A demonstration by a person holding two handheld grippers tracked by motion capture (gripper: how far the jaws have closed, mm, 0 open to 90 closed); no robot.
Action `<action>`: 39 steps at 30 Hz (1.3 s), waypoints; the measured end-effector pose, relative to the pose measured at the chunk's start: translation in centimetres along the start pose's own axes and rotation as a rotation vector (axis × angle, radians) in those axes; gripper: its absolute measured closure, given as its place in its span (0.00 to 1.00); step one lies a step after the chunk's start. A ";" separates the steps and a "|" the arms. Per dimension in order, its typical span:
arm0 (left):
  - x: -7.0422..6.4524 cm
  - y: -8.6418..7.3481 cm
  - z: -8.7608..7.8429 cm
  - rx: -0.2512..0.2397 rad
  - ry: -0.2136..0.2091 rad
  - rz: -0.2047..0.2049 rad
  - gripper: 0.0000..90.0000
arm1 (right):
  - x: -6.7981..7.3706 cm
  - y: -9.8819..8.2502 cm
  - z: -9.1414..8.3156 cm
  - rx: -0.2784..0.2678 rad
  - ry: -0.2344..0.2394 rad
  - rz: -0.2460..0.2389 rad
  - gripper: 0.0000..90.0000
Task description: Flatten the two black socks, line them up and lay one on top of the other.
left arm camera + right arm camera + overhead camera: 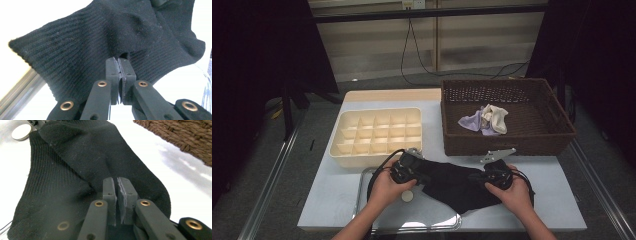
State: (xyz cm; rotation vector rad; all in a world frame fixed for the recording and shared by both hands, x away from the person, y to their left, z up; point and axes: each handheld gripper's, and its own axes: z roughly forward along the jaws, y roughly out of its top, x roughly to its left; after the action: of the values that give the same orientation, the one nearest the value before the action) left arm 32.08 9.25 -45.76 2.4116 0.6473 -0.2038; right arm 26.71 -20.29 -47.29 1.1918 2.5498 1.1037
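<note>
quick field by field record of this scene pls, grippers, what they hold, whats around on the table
left gripper: shut on the ribbed part of the black sock
right gripper: shut on the smooth part of the same sock
sock: stretched between both grippers, low over the table
divided box: cream, compartments look empty
basket: brown wicker, right of the box
in basket: pale socks, bunched
metal tray: under the sock
small disc: white, by the left hand

I'm reading no txt, labels, brands or nos. in any view; nothing legible on the things I'm seeing.
</note>
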 end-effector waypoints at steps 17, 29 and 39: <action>0.7 -1.1 -2.0 -0.118 0.045 -0.033 0.69 | -0.2 0.1 -0.2 -0.005 -0.018 -0.010 0.87; 1.1 -1.2 -0.4 -0.103 0.078 0.002 0.64 | 0.1 0.2 0.3 0.016 -0.043 -0.017 0.72; 0.8 -0.4 -0.3 -0.014 0.138 0.023 0.98 | 0.1 0.2 0.5 0.018 -0.021 -0.002 0.94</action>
State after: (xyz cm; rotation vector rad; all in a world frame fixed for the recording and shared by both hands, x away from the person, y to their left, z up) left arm 32.58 9.96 -45.98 2.4336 0.6804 -0.0233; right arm 26.96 -19.85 -47.52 1.1982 2.5500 1.0648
